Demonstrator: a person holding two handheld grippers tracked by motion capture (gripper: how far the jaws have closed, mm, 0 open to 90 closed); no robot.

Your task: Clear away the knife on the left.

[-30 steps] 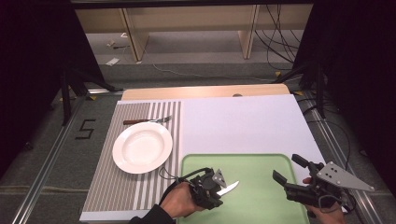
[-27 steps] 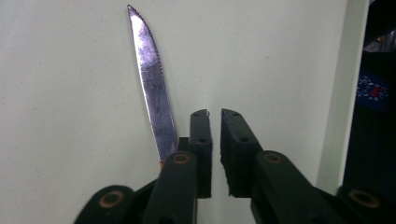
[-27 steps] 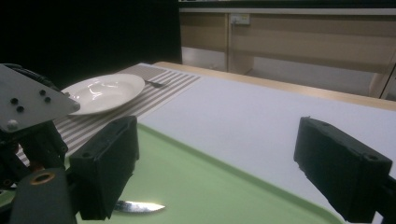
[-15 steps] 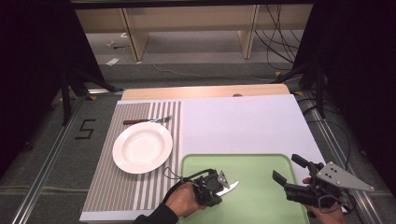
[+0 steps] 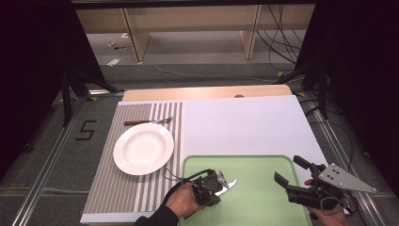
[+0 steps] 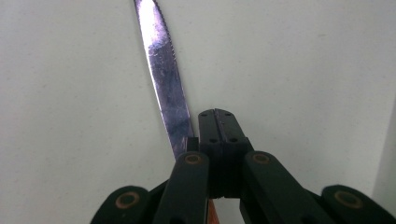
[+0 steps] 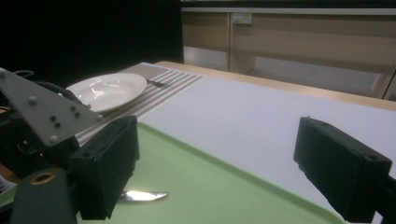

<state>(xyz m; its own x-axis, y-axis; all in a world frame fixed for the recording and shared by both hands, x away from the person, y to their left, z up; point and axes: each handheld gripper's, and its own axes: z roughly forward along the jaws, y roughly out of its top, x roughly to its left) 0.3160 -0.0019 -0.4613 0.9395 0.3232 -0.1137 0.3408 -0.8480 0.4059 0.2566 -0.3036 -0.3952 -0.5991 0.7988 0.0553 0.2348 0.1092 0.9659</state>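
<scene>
A light wooden table (image 5: 207,92) stands on a grey floor. Most of its top is covered by a white mat (image 5: 244,125), with a grey-and-white striped placemat (image 5: 117,188) lying along its left side. On the striped placemat rests a round white plate (image 5: 143,149), and just beyond the plate lies a fork (image 5: 148,122) with a brown handle, set crosswise. A pale green tray (image 5: 263,197) sits on the white mat at the near edge.
</scene>
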